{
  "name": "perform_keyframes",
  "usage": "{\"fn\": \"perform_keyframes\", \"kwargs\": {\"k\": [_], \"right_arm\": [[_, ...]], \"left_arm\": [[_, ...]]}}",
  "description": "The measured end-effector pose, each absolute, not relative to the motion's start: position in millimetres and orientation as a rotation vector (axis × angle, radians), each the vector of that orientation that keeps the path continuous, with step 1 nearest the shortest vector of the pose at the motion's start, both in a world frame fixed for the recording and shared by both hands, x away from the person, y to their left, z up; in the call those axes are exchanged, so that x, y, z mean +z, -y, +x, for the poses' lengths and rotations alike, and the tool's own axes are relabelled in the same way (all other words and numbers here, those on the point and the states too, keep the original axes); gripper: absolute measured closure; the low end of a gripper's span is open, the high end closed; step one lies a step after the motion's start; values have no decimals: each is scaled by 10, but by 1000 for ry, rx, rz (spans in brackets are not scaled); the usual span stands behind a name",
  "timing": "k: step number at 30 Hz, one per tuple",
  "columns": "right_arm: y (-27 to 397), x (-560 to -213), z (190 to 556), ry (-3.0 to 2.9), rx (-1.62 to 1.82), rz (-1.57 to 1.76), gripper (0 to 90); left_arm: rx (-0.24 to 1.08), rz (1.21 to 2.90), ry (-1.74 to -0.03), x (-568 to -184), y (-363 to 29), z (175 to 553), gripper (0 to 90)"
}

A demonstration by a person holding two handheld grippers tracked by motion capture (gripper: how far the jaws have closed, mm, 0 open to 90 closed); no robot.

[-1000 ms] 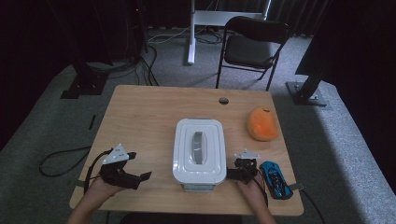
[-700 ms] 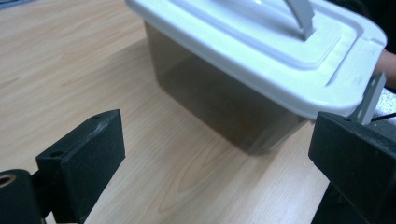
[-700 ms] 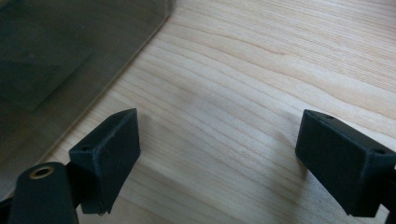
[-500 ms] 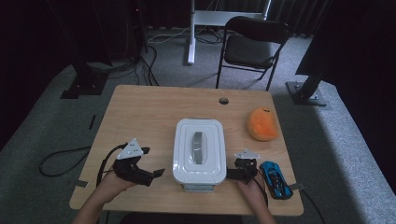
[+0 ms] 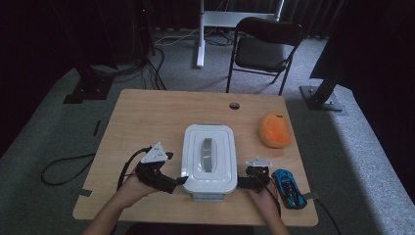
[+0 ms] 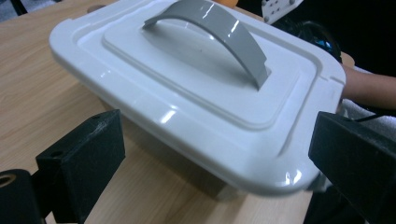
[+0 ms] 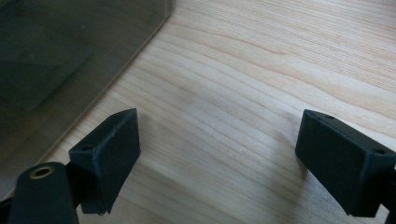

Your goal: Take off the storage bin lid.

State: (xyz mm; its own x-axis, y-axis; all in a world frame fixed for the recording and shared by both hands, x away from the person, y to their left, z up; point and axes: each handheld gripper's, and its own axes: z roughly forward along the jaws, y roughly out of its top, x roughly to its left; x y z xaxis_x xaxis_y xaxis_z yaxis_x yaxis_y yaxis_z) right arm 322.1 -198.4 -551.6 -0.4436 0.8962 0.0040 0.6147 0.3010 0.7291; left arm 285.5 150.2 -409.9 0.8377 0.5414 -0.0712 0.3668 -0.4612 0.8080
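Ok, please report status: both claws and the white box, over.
Left claw open at box corner, right claw open beside it. White box on table, lid on. Toy car close behind right claw.

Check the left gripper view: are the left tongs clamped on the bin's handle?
No. The left tongs are wide open, straddling the near corner of the white bin, and the grey handle on the lid is untouched.

No writing, label, brand, number or sign can be read anywhere. The white box [image 5: 209, 158] between the two grippers has a plain lid and a plain grey handle [image 6: 212, 32], and the blue toy car [image 5: 288, 188] just beside the right gripper [image 5: 243, 183] bears no legible marking.
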Motion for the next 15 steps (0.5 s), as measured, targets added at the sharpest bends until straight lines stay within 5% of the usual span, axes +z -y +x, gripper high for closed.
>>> {"fn": "perform_keyframes", "kwargs": {"k": [15], "right_arm": [[1984,-5516,3221,-2169,942,1349,130]], "left_arm": [[241,2124,-631,-4071,-1157,2959,41]]}}
